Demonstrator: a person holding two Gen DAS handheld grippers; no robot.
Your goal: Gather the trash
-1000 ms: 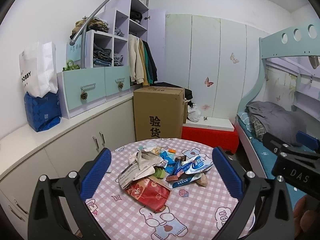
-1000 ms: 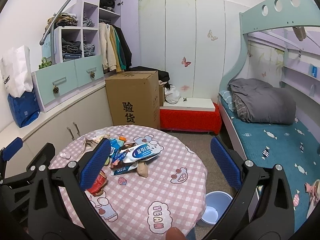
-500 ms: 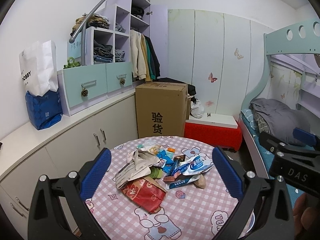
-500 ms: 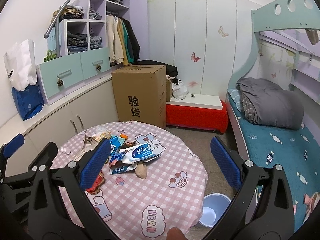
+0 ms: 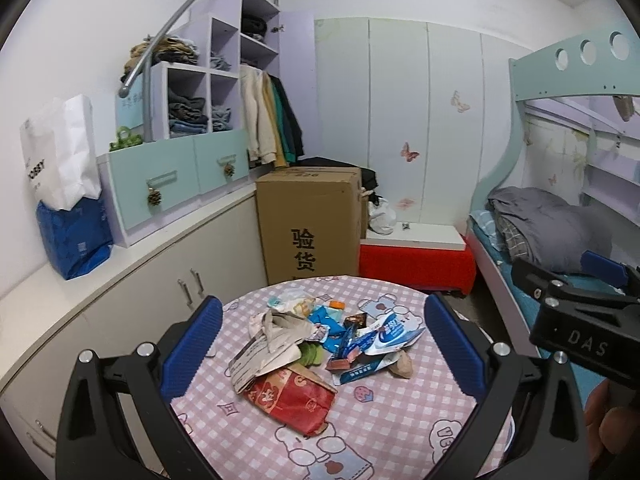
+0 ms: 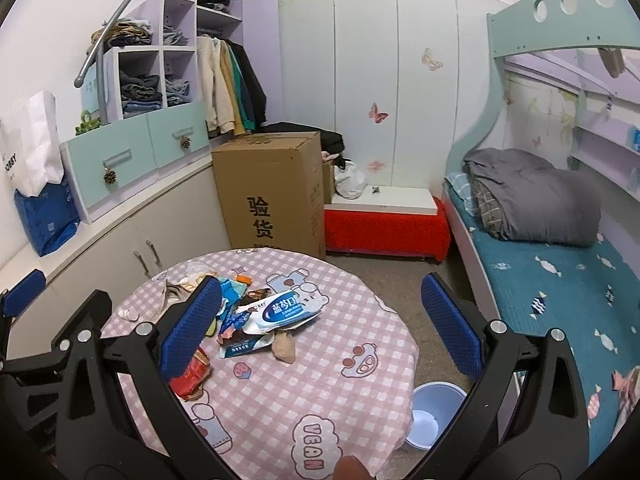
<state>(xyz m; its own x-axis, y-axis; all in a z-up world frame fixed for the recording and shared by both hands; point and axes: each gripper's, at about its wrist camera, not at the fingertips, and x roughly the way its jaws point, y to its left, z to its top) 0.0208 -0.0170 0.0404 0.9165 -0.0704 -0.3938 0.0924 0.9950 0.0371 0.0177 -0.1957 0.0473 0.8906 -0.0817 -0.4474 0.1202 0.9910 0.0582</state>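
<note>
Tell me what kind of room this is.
Most likely a child's bedroom at home: a bunk bed with a grey quilt, open shelves of folded clothes beside hanging jackets, and butterfly stickers on the wall panels.

验货 on cardboard box [image 5: 308,224], VEAN on tablecloth [image 6: 280,392]

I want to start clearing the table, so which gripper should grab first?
Left, probably. The left gripper is open and frames the trash pile between its fingers. The right gripper is also open but aimed past the pile, nearer the blue bin on the floor.
</note>
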